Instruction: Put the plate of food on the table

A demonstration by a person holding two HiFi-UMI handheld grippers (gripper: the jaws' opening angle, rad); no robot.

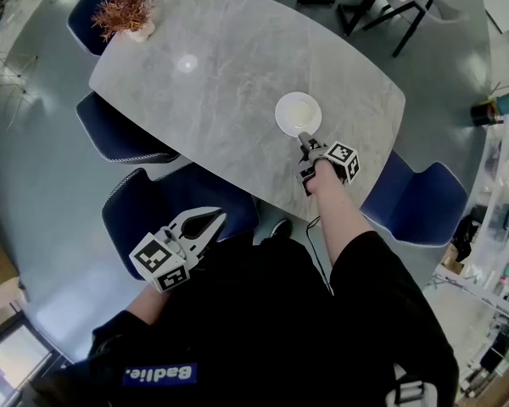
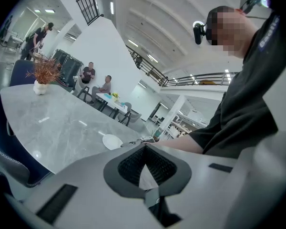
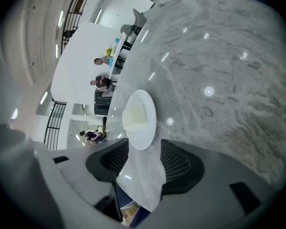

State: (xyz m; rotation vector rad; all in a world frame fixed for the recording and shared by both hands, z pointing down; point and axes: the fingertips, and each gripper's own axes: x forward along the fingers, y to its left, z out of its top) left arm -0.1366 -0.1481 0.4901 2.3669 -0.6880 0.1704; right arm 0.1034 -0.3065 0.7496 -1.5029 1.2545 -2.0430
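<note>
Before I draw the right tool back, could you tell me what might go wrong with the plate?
1. The plate's near rim lies between the open jaws of the right tool, so a sideways or upward pull could catch it and drag or tip the plate.
2. The table looks smooth and glossy, so a snagged plate might slide, and the pale food could shift on it.

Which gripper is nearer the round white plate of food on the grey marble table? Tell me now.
Right. The right gripper sits open at the round white plate's near rim; the left gripper hangs off the grey marble table, above a blue chair.
</note>
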